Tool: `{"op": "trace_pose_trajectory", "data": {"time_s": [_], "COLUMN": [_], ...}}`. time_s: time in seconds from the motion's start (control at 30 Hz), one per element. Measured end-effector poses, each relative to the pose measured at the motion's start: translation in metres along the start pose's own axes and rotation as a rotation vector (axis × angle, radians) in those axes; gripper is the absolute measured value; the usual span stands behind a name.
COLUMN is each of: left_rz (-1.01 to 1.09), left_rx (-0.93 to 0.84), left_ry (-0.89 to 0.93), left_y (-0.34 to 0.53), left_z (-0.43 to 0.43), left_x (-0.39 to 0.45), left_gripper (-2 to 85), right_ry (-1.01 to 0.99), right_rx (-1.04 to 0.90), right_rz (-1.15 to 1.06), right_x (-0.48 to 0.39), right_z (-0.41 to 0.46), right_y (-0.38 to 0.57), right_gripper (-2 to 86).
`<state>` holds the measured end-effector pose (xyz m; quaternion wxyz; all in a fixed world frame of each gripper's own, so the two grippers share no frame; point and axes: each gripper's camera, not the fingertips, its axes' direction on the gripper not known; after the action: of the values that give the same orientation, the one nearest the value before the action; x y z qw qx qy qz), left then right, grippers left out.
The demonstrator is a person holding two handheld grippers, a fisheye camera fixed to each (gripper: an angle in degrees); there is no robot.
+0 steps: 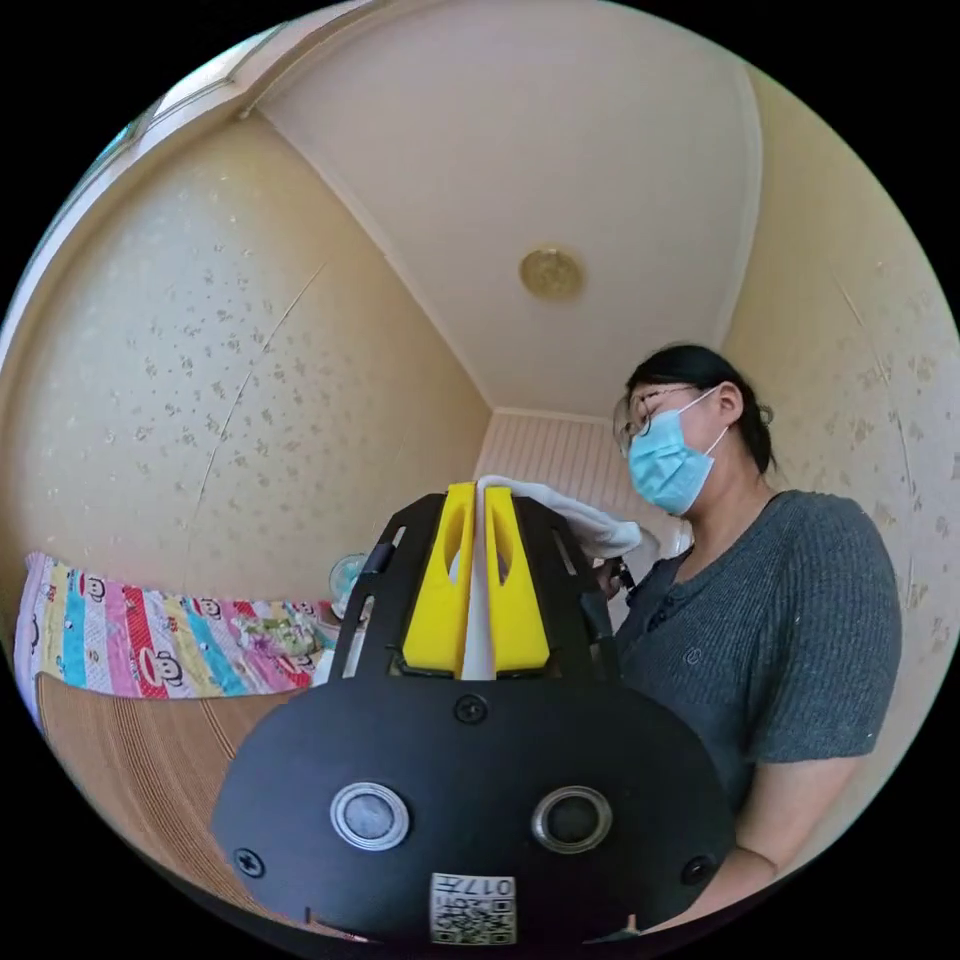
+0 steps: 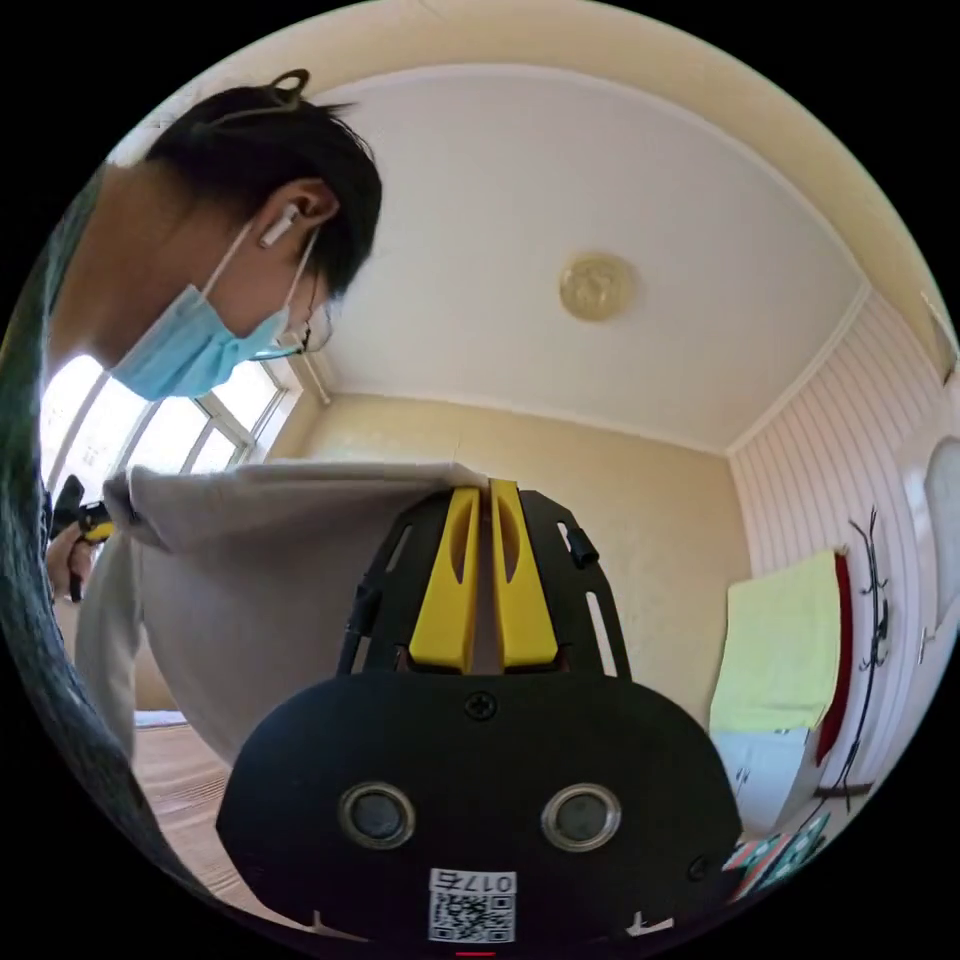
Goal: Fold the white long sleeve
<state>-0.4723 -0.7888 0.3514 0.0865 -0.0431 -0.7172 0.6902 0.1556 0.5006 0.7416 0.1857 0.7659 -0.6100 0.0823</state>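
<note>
The white long sleeve hangs spread in the air between my two grippers. In the left gripper view, my left gripper has its yellow jaws shut on a white edge of the garment, which runs off toward the person. In the right gripper view, my right gripper is shut on the garment's top corner; the cloth stretches left to the other gripper, held in a hand, with a sleeve dangling below it.
A person in a grey top stands close behind the garment. A woven mat and a bright patterned cloth lie below. A window, a yellow towel and a coat rack line the walls.
</note>
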Motion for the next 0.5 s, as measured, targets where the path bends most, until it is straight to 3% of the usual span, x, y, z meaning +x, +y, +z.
{"op": "trace_pose_trajectory", "data": {"time_s": [0.1,0.27,0.37,0.43,0.5], "left_rz": [-0.025,-0.214,-0.347,-0.583,-0.766], "left_rx": [-0.041,-0.346,-0.553,-0.623,-0.614], "left_ry": [-0.098,-0.381,-0.737,-0.946,-0.949], "left_y": [-0.054,-0.082,-0.044,0.001,0.043], "left_z": [0.014,0.057,0.065,0.036,0.008], "left_x": [-0.030,-0.162,-0.251,-0.300,-0.308], "left_gripper": [-0.8,0.8,4.4,6.8,7.7], "right_ry": [-0.043,-0.211,-0.403,-0.419,-0.432], "right_rx": [-0.059,-0.580,-1.119,-1.671,-1.951], "right_rz": [-0.084,-0.108,-0.033,0.127,0.249], "right_x": [0.016,0.031,0.025,0.023,0.021], "right_z": [0.045,0.196,0.287,0.310,0.284], "right_y": [0.019,0.145,0.302,0.457,0.539], "right_gripper": [3.0,2.8,2.6,1.9,1.4]}}
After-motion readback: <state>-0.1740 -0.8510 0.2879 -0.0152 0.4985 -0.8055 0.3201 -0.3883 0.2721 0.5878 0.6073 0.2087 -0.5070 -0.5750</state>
